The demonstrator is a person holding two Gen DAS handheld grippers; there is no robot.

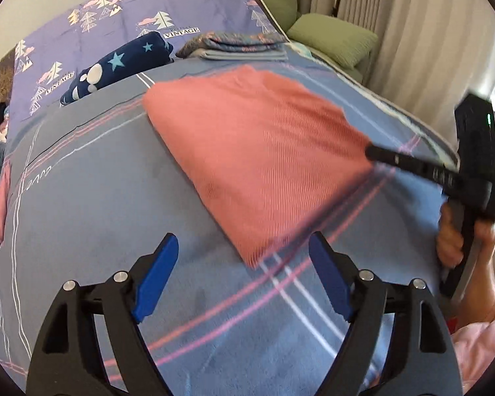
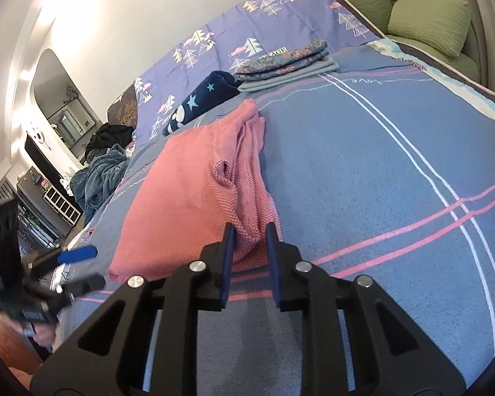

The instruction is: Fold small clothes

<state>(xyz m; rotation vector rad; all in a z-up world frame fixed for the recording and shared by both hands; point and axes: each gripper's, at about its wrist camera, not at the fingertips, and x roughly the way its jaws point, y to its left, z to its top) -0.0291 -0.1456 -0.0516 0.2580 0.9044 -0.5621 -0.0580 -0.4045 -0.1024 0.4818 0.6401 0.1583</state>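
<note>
Right gripper low, jaws narrow on pink garment edge; left gripper raised, jaws wide.

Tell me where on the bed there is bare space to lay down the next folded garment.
Bare blue plaid blanket lies to the right of the pink garment, between it and the green cushions. The far end is crowded: the folded floral stack and the navy star garment lie there. The right hand-held gripper grips the pink garment's near edge.
</note>
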